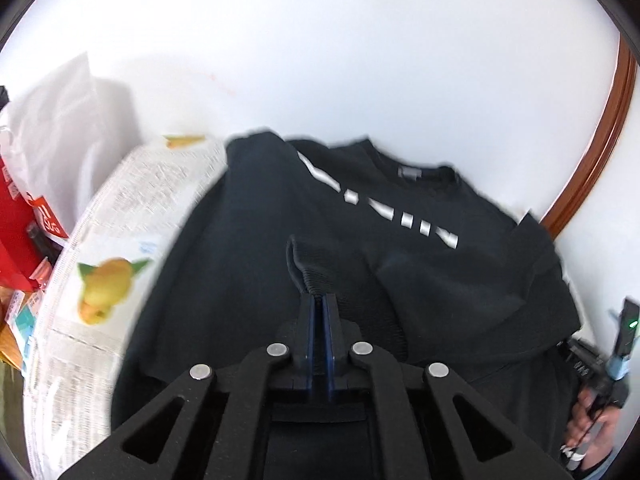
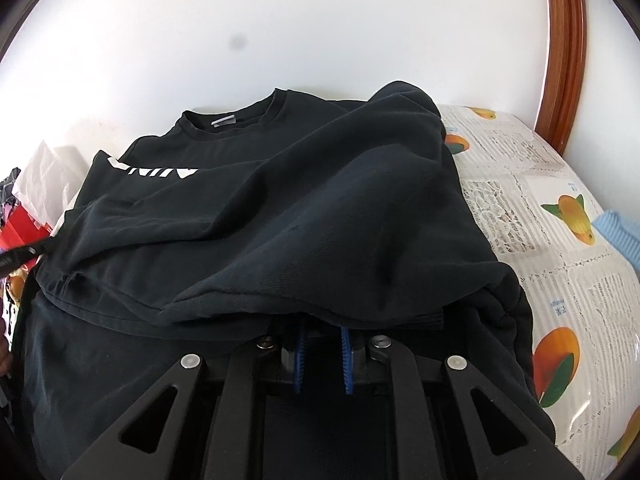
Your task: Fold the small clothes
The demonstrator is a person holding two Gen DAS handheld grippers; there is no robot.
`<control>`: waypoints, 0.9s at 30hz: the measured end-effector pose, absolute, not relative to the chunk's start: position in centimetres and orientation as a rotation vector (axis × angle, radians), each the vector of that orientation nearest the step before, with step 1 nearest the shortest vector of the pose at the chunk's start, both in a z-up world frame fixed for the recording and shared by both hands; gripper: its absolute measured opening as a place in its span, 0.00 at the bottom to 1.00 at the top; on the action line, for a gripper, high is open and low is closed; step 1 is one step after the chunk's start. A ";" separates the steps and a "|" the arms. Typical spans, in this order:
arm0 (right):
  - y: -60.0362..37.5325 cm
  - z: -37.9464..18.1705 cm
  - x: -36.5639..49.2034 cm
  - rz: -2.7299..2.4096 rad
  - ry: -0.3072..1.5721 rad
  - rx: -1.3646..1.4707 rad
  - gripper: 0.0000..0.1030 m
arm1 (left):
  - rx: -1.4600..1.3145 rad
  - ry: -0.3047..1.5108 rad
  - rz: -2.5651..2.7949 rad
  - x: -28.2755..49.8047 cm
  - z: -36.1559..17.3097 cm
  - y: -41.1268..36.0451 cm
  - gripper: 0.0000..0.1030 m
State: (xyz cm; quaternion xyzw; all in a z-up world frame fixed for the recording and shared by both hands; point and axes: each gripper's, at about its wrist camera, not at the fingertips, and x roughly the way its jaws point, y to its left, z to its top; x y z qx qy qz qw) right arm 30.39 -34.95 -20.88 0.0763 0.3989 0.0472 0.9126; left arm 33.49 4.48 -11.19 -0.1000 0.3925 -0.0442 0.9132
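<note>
A black sweatshirt (image 1: 248,248) with white lettering (image 1: 384,208) lies spread on the table, its collar on the far side. My left gripper (image 1: 318,298) is shut on a ribbed cuff (image 1: 300,258) that stands up from its fingertips. In the right wrist view the same sweatshirt (image 2: 280,208) bulges in a raised fold. My right gripper (image 2: 323,330) sits at the near hem, its blue pads (image 2: 301,354) close together with black cloth between them and the tips hidden under the fold. A hand (image 1: 592,424) holds that right gripper (image 1: 622,332) at the edge of the left wrist view.
A fruit-print tablecloth (image 2: 560,248) covers the table on both sides of the garment. A white bag (image 1: 60,120) and red packaging (image 1: 16,216) crowd one end. A light blue cloth (image 2: 618,232) lies at the other end. A wooden frame (image 2: 564,40) runs up the white wall.
</note>
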 end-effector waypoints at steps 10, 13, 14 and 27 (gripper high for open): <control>-35.0 -20.6 30.4 0.040 0.864 0.139 0.07 | -0.210 0.804 -0.006 32.0 -11.2 9.6 0.04; -34.8 -20.4 29.9 0.030 0.890 0.116 0.08 | -0.223 0.866 -0.021 32.1 -13.4 9.7 0.04; -34.6 -20.2 29.6 0.029 0.900 0.091 0.09 | -0.225 0.883 -0.021 32.2 -14.0 9.7 0.04; -35.1 -15.9 28.2 0.097 0.765 0.068 0.15 | -0.198 0.935 0.038 32.0 -15.3 10.3 0.07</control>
